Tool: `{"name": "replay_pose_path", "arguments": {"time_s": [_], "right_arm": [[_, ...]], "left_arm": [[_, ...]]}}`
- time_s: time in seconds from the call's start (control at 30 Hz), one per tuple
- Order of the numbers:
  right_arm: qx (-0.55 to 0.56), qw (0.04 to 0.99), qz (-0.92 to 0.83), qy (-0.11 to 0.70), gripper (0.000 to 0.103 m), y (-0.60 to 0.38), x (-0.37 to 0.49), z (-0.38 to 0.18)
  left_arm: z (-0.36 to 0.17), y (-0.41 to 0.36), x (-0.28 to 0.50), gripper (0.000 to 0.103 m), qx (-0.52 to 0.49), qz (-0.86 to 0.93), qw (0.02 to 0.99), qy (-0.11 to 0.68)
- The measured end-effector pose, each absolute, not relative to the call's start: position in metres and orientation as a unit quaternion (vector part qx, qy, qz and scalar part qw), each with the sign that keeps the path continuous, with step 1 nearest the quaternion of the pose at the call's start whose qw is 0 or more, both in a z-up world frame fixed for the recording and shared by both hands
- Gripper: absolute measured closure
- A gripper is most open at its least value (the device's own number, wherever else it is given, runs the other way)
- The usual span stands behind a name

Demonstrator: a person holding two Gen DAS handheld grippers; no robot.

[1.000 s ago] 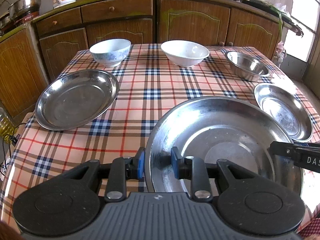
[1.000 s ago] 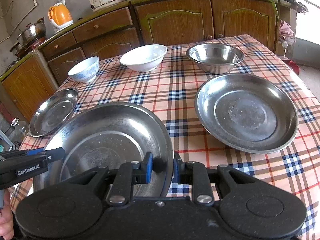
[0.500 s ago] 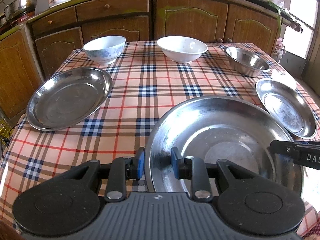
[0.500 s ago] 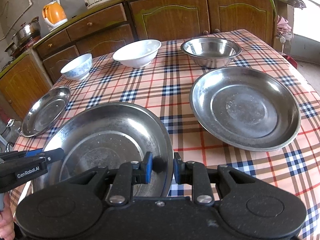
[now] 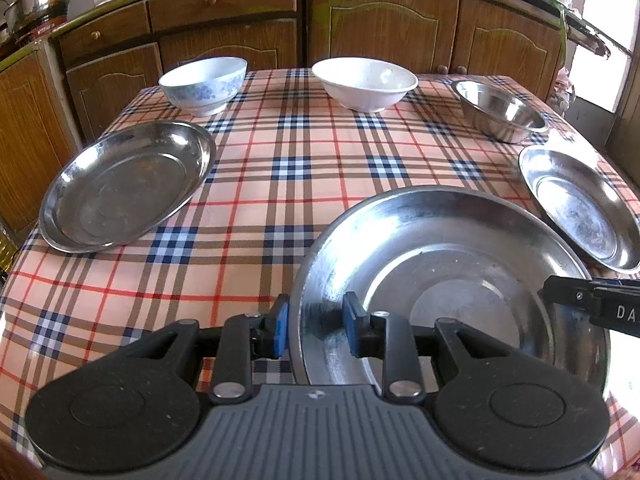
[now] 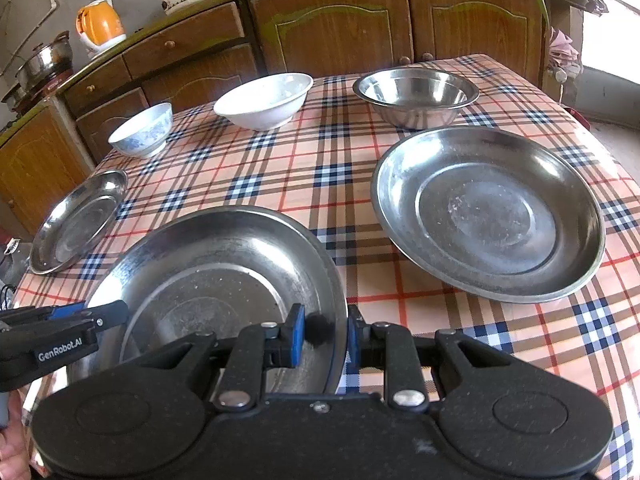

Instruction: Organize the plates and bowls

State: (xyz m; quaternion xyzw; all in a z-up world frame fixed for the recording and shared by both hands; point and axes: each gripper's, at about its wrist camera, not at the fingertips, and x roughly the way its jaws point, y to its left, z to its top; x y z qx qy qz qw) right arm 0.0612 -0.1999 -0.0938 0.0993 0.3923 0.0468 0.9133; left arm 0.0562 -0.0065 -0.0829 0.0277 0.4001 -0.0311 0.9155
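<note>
Between both hand-held grippers' [image 5: 314, 330] pads, plate rim [image 5: 298, 280].

On the table [image 5: 280, 200], seen from the left wrist: 1 plate [image 5: 448, 280] lies nearest at 6 o'clock, a 2nd plate [image 5: 124, 184] at 9, a 3rd [image 5: 580, 204] at 3. Behind them stand 3 bowls: at 11 [image 5: 204, 84], 12 [image 5: 364, 84] and 2 [image 5: 500, 112].

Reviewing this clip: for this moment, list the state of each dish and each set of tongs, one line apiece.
Large steel plate: empty, gripped at opposite rims by both tongs.
Left tongs: shut on its left rim.
Right tongs: shut on its right rim.
Left steel plate: empty, on tablecloth.
Right steel plate: empty, on tablecloth.
Blue-patterned bowl: upright, empty.
White bowl: upright, empty.
Steel bowl: upright, empty.
</note>
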Motion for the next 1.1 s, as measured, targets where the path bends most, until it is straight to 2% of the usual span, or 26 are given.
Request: {"name": "replay_pose_path", "arguments": {"time_s": [0.23,0.33,0.4,0.47,0.63,0.73,0.77,0.9,0.97,1.03,1.1], "right_arm": [[0.094,0.912,0.041,0.397,0.073,-0.197,0.063,-0.097],[0.091,0.912,0.040,0.398,0.069,-0.196,0.064,-0.099],[0.092,0.912,0.042,0.397,0.067,-0.196,0.064,-0.099],[0.090,0.915,0.039,0.392,0.063,-0.195,0.062,-0.098],[0.090,0.921,0.029,0.379,0.063,-0.199,0.059,-0.090],[0.092,0.923,0.028,0.373,0.061,-0.201,0.056,-0.084],[0.091,0.924,0.028,0.371,0.058,-0.201,0.055,-0.082],[0.084,0.929,0.027,0.360,0.050,-0.201,0.051,-0.071],[0.085,0.931,0.027,0.353,0.049,-0.203,0.047,-0.065],[0.084,0.933,0.024,0.348,0.048,-0.205,0.045,-0.060],[0.082,0.935,0.023,0.344,0.040,-0.206,0.043,-0.055]], "left_arm": [[-0.088,-0.009,0.059,0.067,0.025,-0.031,0.912,0.408],[-0.090,-0.011,0.061,0.066,0.026,-0.033,0.911,0.411],[-0.090,-0.011,0.060,0.058,0.024,-0.033,0.912,0.409],[-0.088,-0.011,0.058,0.045,0.024,-0.028,0.916,0.400],[-0.081,-0.007,0.057,0.041,0.015,-0.016,0.919,0.394],[-0.075,-0.005,0.055,0.032,0.007,-0.015,0.921,0.389],[-0.072,-0.005,0.055,0.026,0.006,-0.015,0.922,0.386],[-0.059,-0.005,0.051,0.014,-0.001,-0.014,0.928,0.372],[-0.054,-0.006,0.051,0.008,-0.012,-0.018,0.928,0.372],[-0.048,-0.007,0.050,0.007,-0.015,-0.018,0.928,0.371],[-0.044,-0.008,0.049,0.006,-0.016,-0.017,0.929,0.369]]}}
